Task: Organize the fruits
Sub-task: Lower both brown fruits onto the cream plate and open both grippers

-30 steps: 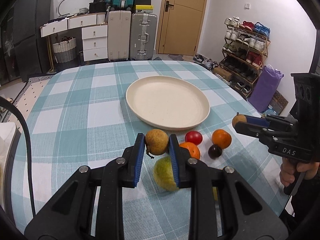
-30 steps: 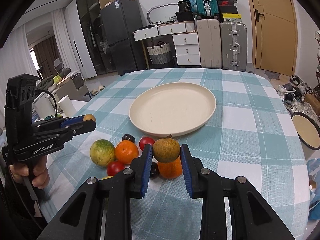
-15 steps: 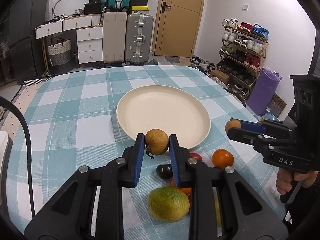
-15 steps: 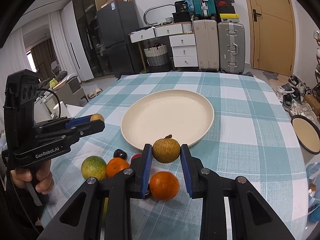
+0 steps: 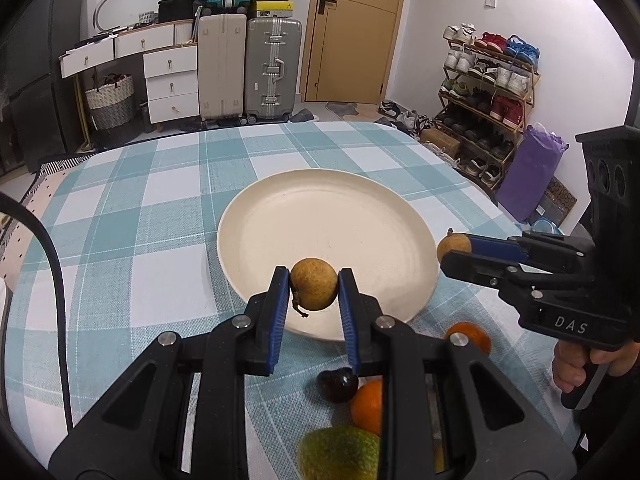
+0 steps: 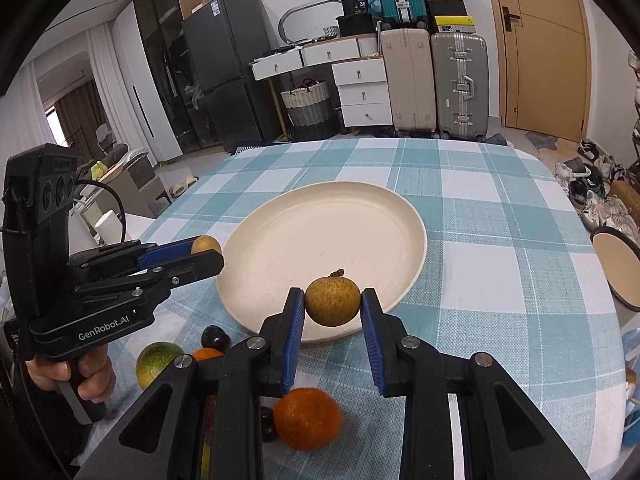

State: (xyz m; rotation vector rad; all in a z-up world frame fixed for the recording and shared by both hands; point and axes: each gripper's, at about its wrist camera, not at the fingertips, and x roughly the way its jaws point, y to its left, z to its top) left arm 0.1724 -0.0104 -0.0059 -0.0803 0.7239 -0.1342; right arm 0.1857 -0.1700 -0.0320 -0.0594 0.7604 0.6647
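Since a second ago you have carried both tools forward off the fruit pile, and each now hangs over the plate's near rim instead of over the loose fruit.

The surface [image 5: 120, 216], under its teal check cloth, carries the cream plate [image 5: 320, 216] at its middle, bare, which looks like the spot meant for the fruit. Your left tool [image 5: 314, 290] is clenched on a brown longan [image 5: 313, 289], stem hanging down, held at the plate's 6 o'clock edge. Your right tool [image 6: 333, 307] grips a second longan [image 6: 333, 301], stem up, over the same edge at about 5 o'clock. Both point steeply down, so a release should drop each fruit inside the rim rather than on the cloth.

Waiting behind the tools at 6 o'clock off the plate: a green citrus [image 6: 158, 362], an orange [image 6: 307, 418], and a dark plum [image 5: 337, 384], close together.
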